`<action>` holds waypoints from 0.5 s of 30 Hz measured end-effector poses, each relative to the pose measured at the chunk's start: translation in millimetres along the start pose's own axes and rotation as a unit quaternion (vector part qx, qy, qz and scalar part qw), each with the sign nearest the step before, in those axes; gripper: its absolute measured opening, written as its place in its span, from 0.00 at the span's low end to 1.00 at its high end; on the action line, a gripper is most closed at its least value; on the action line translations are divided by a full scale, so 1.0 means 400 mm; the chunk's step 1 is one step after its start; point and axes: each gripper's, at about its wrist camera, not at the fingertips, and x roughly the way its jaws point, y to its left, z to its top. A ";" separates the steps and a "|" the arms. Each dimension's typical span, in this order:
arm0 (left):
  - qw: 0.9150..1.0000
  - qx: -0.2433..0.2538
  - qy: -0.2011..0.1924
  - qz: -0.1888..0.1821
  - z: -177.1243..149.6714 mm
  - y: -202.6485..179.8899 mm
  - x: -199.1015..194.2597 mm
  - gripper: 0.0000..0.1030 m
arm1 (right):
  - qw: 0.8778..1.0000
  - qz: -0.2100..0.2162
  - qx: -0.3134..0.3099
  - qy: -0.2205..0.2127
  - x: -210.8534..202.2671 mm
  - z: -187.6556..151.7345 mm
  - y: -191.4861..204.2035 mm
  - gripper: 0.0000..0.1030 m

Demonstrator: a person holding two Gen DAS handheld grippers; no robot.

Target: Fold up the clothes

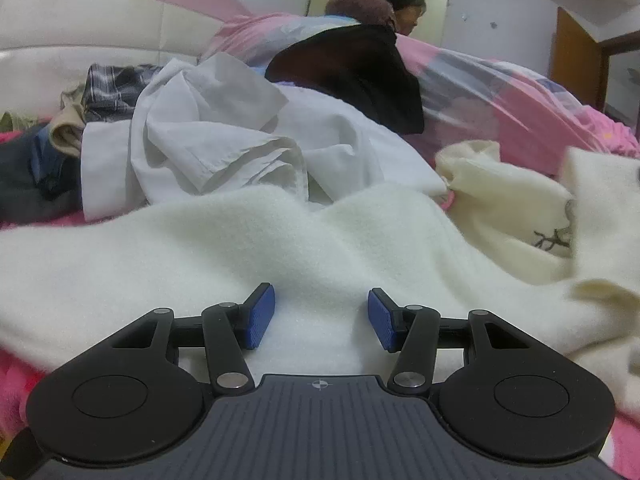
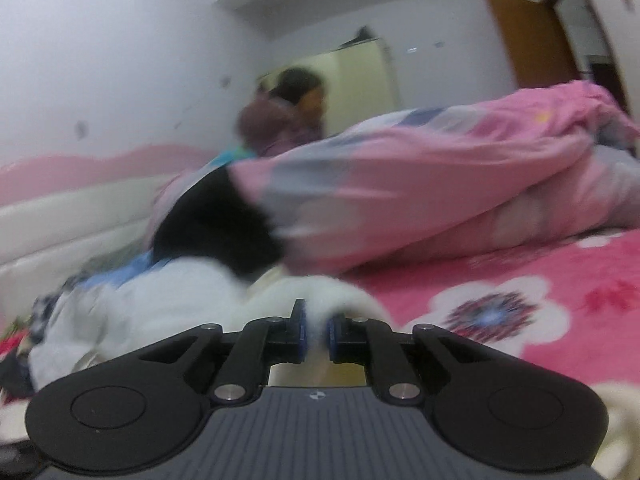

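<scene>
A cream fleece garment point(image 1: 224, 240) lies spread across the pink bed, with a dark print near its right side point(image 1: 554, 238). My left gripper point(image 1: 322, 316) is open, its blue pads point(image 1: 262, 316) low over the fleece with cloth between them but not pinched. In the blurred right wrist view my right gripper point(image 2: 316, 334) is shut on a fold of the cream fleece garment point(image 2: 320, 292), which bunches up just ahead of the pads.
A crumpled white shirt point(image 1: 224, 136) lies behind the fleece, with dark and plaid clothes point(image 1: 108, 88) piled at the left. A black garment point(image 1: 352, 72) and a pink quilt point(image 2: 440, 184) lie farther back. A person point(image 1: 400, 4) sits beyond. The floral bedsheet point(image 2: 520, 304) shows at right.
</scene>
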 end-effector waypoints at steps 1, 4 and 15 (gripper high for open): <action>1.000 -0.001 0.003 0.000 0.003 0.001 0.001 0.50 | 1.000 -0.009 0.012 -0.006 -0.003 0.016 -0.032 0.10; 1.000 0.001 0.010 0.001 0.009 -0.002 0.005 0.50 | 0.998 -0.036 0.055 -0.015 -0.012 0.062 -0.137 0.09; 1.000 0.013 0.022 0.002 0.036 -0.014 0.005 0.50 | 0.971 -0.157 0.132 -0.120 -0.146 0.144 -0.395 0.09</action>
